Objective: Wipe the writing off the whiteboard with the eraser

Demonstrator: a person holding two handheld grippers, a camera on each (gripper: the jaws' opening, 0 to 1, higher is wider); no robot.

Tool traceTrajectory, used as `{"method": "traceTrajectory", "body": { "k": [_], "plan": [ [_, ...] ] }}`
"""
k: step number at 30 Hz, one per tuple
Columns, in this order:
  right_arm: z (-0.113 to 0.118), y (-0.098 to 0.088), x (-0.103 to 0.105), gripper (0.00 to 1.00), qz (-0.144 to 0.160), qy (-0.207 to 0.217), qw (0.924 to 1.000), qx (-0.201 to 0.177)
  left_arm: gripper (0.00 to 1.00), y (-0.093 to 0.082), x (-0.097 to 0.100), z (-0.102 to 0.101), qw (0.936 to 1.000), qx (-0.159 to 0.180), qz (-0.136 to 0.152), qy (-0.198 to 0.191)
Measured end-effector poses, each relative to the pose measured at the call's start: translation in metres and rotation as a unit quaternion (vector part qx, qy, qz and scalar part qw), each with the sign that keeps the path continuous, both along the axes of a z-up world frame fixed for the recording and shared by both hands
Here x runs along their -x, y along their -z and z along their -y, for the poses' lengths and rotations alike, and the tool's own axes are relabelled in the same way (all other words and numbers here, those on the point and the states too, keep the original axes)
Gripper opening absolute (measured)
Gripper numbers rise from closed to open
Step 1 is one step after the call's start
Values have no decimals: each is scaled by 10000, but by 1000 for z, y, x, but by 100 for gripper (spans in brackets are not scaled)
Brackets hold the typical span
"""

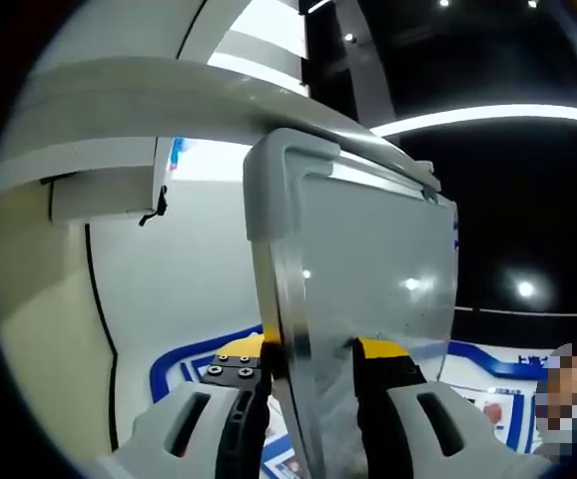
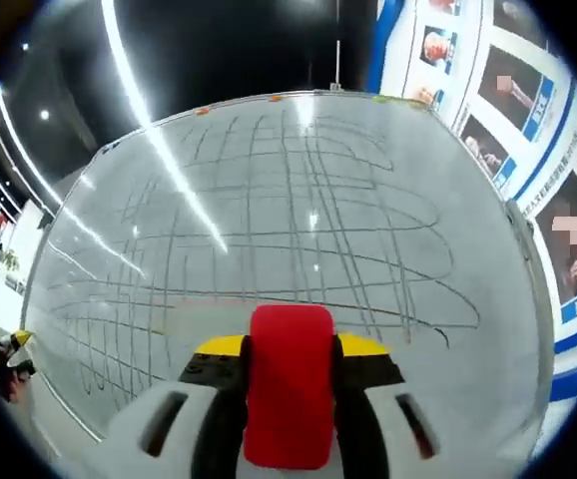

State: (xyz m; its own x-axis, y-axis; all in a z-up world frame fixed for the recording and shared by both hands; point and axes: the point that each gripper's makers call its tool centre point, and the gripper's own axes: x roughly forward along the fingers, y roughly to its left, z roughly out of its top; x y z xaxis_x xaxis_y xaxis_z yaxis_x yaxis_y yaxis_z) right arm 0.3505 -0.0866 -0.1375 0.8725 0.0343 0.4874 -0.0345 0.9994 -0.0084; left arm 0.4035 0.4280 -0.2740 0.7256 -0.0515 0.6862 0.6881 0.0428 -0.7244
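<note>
My left gripper [image 1: 313, 364] is shut on the edge of the whiteboard [image 1: 368, 259], holding it upright; its grey frame and glossy back face rise between the jaws. In the right gripper view the whiteboard's front [image 2: 269, 230] spreads wide, covered with crossing grey pen lines [image 2: 298, 210]. My right gripper [image 2: 290, 364] is shut on a red eraser [image 2: 290, 384], which sits low in the view just before the board's lower part. The other gripper's yellow tip [image 2: 14, 354] shows at the board's left edge.
Behind the board runs a white wall with blue-edged posters [image 2: 528, 90] and pictures. A dark ceiling with bright strip lights [image 1: 488, 118] spreads above. A white curved beam [image 1: 159, 90] and a black cable [image 1: 99, 319] lie on the wall to the left.
</note>
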Motion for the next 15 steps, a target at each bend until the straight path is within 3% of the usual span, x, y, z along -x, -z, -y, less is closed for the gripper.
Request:
{"method": "traceTrajectory", "body": {
  "k": [15],
  "plan": [
    [77, 8, 0, 28, -160, -108, 9978, -636, 35, 2, -2, -1, 10000, -48, 2, 15]
  ]
}}
